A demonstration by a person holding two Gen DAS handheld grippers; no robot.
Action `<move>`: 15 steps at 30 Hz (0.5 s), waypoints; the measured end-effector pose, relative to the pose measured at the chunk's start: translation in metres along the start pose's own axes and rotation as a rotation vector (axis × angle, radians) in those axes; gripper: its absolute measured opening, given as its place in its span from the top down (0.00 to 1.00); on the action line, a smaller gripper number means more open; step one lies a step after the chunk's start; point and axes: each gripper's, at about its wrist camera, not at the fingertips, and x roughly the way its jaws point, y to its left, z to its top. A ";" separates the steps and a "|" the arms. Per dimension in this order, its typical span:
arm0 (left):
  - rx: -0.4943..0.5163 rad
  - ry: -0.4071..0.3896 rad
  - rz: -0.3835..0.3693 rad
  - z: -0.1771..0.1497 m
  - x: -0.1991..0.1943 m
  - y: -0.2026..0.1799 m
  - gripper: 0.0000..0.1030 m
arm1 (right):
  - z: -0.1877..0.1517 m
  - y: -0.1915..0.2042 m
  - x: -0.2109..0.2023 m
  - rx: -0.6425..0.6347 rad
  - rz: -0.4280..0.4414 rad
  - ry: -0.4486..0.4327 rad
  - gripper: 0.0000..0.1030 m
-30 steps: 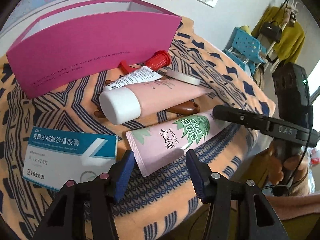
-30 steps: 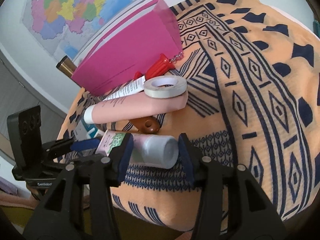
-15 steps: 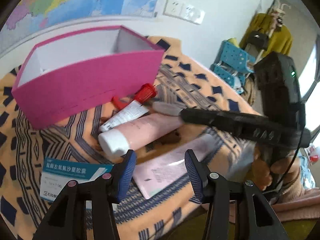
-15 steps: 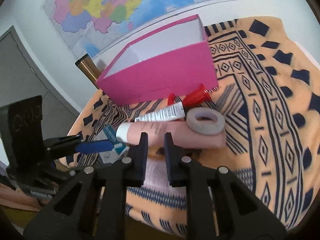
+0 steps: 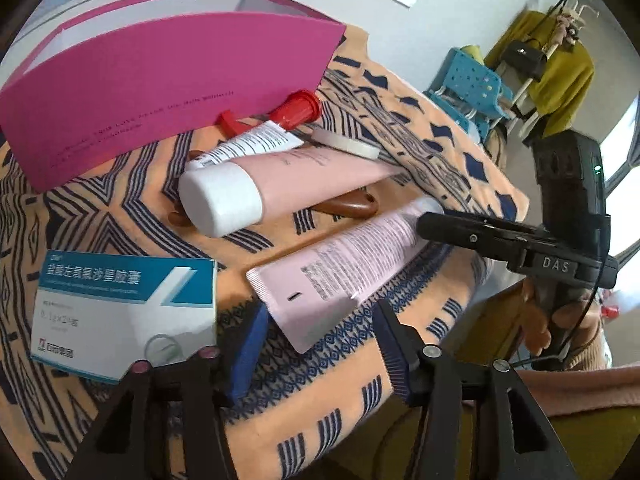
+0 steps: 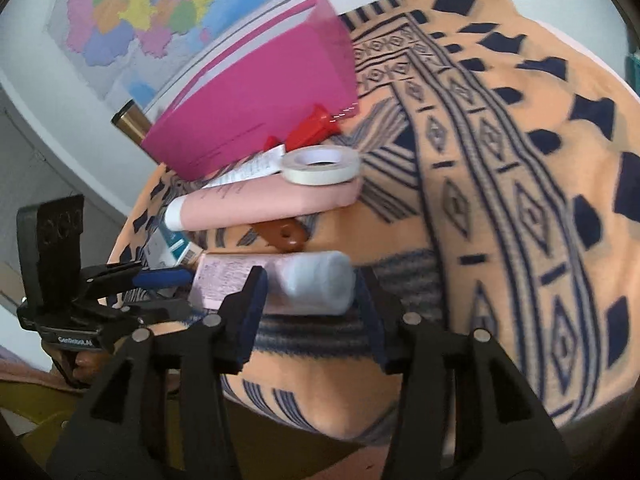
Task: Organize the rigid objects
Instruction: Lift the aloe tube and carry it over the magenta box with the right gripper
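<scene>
Low over the near edge of a table draped in an orange patterned cloth, left gripper pointing forward and slightly down, blue-padded jaws spread wide and holding nothing. Between and just ahead of those jaws, the flat crimped end of a pale pink tube, lying printed side up, not touched by either pad. Just left of the left jaw, a white and teal medicine box.

Coming in from the right side at table height, right gripper, held level by a hand wrapped around its black handle. Jaws wide apart, straddling the white cap end of the same tube; contact between pads and cap hard to judge because of blur, no firm squeeze visible.

Farther ahead of the left gripper, a larger pink tube with a white cap, a brown handle poking out beneath it, a small white tube, a red object, and a roll of white tape resting on the larger tube's tail. Behind all of these, an open magenta box, standing upright against the wall.
</scene>
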 end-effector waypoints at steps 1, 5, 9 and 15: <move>0.001 0.002 0.008 0.000 0.003 -0.001 0.43 | 0.000 0.004 0.002 -0.013 -0.012 -0.004 0.51; -0.024 -0.019 -0.030 0.001 -0.004 0.001 0.46 | 0.001 0.014 0.003 -0.042 -0.035 -0.018 0.53; 0.013 -0.050 -0.063 0.005 -0.012 -0.013 0.46 | 0.003 0.025 0.005 -0.053 0.036 -0.007 0.71; -0.023 -0.082 0.025 -0.002 -0.024 0.006 0.46 | 0.003 0.025 0.012 -0.052 0.019 -0.002 0.67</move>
